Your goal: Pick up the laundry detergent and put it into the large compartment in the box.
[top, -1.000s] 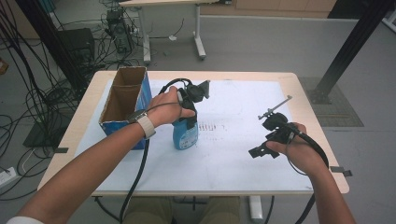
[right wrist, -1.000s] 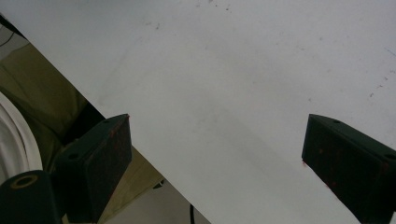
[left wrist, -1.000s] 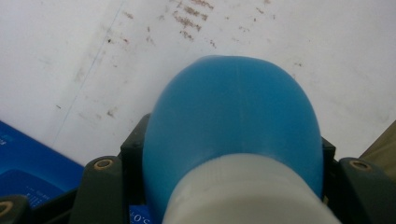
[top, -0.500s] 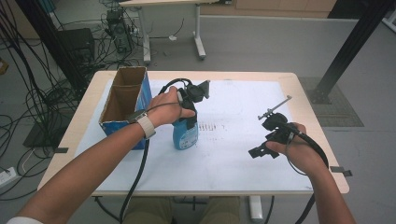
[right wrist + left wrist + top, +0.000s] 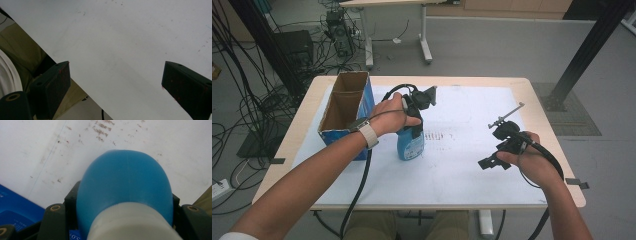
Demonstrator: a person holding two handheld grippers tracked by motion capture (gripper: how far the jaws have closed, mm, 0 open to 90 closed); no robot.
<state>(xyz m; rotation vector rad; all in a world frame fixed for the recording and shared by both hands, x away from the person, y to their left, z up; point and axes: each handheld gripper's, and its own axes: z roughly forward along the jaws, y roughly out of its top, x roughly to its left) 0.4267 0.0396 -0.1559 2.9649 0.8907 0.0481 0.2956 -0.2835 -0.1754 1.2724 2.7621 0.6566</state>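
Clamped jaws of the left gripper (image 5: 414, 120) press on the neck of a blue bottle (image 5: 410, 143), just left of centre in the high view. In the left gripper view the bottle (image 5: 125, 187) bulges up from the bottom edge, its blue shoulder above a white collar, with the 2 dark jaws tight against its sides. It stands upright on the white sheet (image 5: 452, 165) that covers the table (image 5: 537, 100). The left hand (image 5: 389, 116) wraps the gripper from the left, a pale watch strap (image 5: 368, 134) at the wrist.

At the far left of the table, an open cardboard box (image 5: 344, 112) with blue sides stands just beside the bottle, its flaps up. A patch of small brownish marks (image 5: 443, 136) lies on the sheet to the right of the bottle.

Toward the right of the high view, the right gripper (image 5: 492, 161) sits in the right hand (image 5: 527, 162), well apart from the bottle and low over the sheet. In the right gripper view its 2 jaws stand wide apart with nothing between them, bare white sheet behind.
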